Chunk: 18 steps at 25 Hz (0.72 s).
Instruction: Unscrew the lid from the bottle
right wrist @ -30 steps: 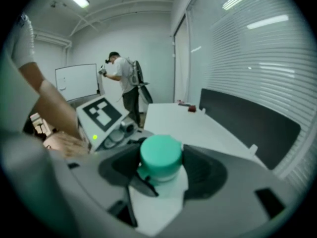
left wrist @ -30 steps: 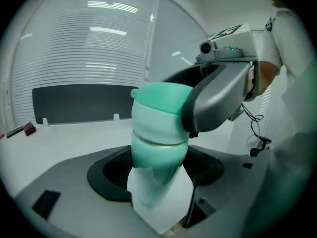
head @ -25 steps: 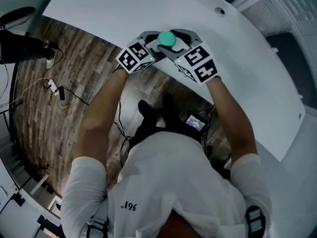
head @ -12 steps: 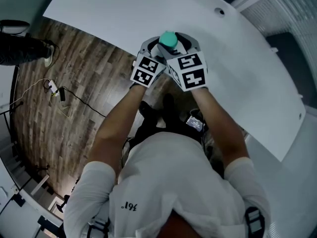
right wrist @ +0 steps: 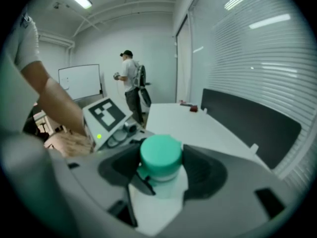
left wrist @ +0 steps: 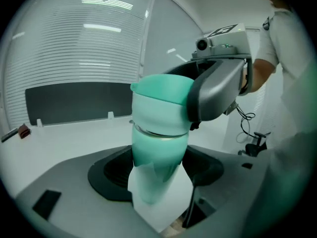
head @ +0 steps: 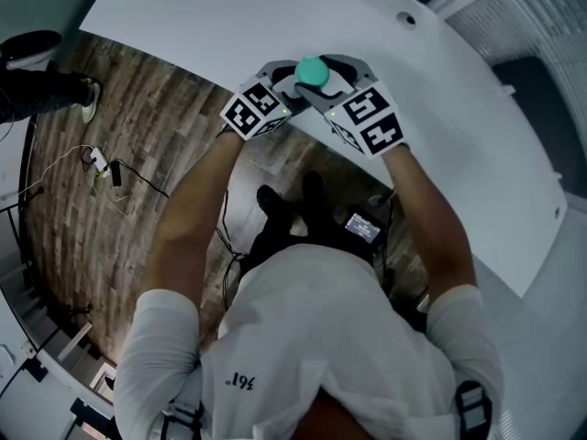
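- You hold the teal bottle (left wrist: pixel 158 152) between the two grippers, over the near edge of the white worktop (head: pixel 229 26). The wooden floor (head: pixel 138 154) is just beside it, below.
- I cannot tell whether the base of the bottle rests on the worktop or hangs a little above it.
- The jaws of your left gripper (head: pixel 284 85) are closed on the lower body of the bottle, one jaw on each side.
- The jaws of your right gripper (head: pixel 332 81) are closed on the round lid (right wrist: pixel 160 155) and press on its side wall from two sides.
- The lid sits on the bottle. A thin ring (left wrist: pixel 158 132) shows where lid and body meet, but I cannot say whether the thread is already loose.
- The bottle looks like smooth plastic, so I judge it light and rather slippery. The body may turn inside the left jaws when you twist.
- The wall of the body can perhaps give a little under pressure. A firm but not crushing grip seems right.
- The low hold on the body leaves the neck free, which I think is the good place.
- The lid looks stiff, and its straight side wall is the best surface for the right jaws.
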Motion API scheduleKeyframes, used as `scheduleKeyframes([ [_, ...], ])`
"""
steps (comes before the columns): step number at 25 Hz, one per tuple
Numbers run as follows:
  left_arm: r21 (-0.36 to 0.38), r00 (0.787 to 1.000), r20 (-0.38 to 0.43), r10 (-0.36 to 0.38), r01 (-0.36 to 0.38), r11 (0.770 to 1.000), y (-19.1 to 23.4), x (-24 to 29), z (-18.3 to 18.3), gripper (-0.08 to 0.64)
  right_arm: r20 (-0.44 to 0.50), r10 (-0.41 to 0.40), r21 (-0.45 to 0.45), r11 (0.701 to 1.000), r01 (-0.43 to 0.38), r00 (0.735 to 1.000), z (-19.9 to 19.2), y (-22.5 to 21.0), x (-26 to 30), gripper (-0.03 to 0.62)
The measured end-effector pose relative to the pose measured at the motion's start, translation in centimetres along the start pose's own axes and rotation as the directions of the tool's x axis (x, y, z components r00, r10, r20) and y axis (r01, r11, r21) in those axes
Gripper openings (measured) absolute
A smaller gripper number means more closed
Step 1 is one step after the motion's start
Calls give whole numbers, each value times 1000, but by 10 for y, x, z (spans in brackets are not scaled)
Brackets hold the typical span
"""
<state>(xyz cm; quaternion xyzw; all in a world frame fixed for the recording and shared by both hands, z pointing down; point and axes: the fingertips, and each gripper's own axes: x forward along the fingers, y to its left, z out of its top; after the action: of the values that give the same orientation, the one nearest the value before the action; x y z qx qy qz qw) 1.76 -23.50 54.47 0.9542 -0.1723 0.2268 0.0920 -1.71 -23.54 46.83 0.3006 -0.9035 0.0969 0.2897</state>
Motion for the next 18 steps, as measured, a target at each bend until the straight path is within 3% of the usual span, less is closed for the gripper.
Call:
scheduleKeyframes([
  [3, 42, 997, -38, -71, 73, 996, -2, 0, 0, 327, -10, 9, -3, 1000, -10, 1000, -1, 0, 0, 282],
  [5, 58, 998, -48, -50, 52, 997, -1, 0, 1, 328, -1, -9, 12, 1000, 9, 1000, 0, -1, 1, 282],
  [8, 34, 995, 1, 103, -103, 994, 4, -6, 1, 328, 16, -46, 60, 997, 45, 999, 0, -4, 1, 282],
  [11, -56, 963, 46, 265, -262, 963, 7, -11, -6, 328, 28, -85, 104, 991, 82, 996, -1, -6, 1, 282],
  [13, -88, 947, 48, 318, -314, 945, 5, -10, -10, 328, 34, -111, 118, 987, 107, 993, 0, -6, 0, 282],
  [18, -133, 928, 61, 368, -358, 924, 9, -1, -1, 328, 32, -159, 151, 977, 153, 987, -1, -8, 1, 282],
])
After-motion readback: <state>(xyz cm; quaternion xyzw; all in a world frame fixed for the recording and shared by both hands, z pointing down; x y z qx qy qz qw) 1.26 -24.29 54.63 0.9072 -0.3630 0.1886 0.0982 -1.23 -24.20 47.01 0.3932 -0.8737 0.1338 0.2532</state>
